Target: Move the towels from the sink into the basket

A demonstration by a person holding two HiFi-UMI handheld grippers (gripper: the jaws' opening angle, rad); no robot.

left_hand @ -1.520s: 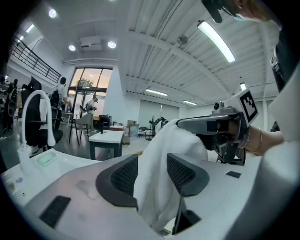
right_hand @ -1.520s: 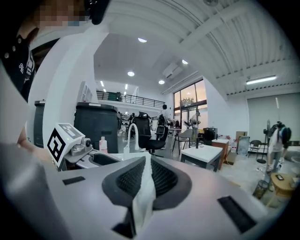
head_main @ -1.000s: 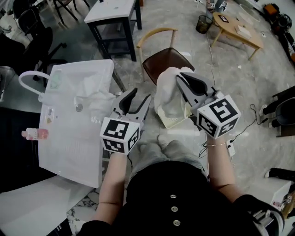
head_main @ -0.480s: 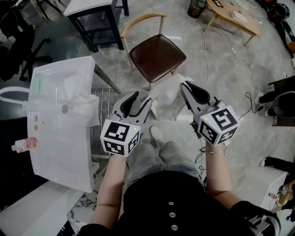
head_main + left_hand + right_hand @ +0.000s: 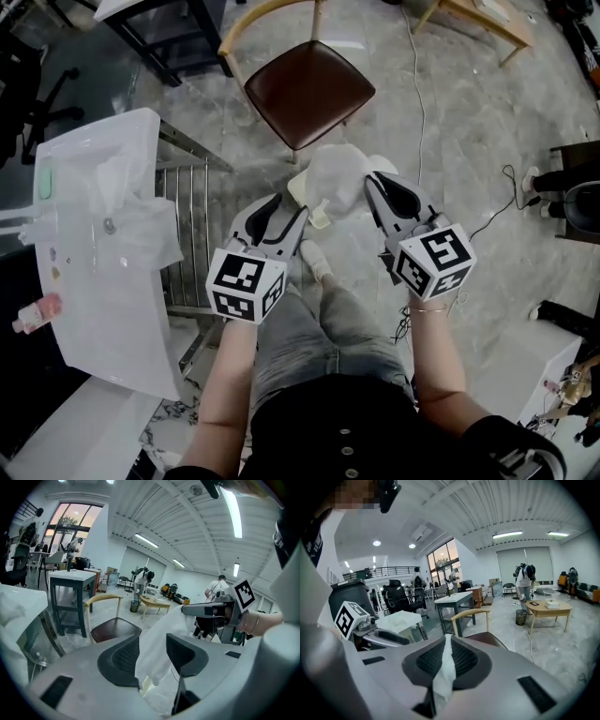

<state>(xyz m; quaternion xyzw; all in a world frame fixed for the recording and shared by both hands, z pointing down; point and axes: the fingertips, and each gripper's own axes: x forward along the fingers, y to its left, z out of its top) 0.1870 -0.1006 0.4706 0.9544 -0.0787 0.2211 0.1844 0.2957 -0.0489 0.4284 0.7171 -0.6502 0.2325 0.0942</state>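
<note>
Pinching the towel (image 5: 339, 176) in my right gripper's (image 5: 375, 183) jaws, left gripper's (image 5: 284, 208) jaws apart and empty, I'm aiming squarely over the basket (image 5: 298, 186) at twelve o'clock before releasing.

In the white rectangular sink (image 5: 89, 300) lie crumpled white towels (image 5: 131, 220). Right of the sink, a cream plastic basket (image 5: 300, 187) sits on the floor under another white towel (image 5: 336, 173); farther back from the sink stands a brown-seated wooden chair (image 5: 309, 89).

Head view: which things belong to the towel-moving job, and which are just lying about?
In the job: white towel, right gripper shut on it, basket, sink, crumpled towels in it.
Lying about: brown chair, pink bottle, floor cable.
</note>
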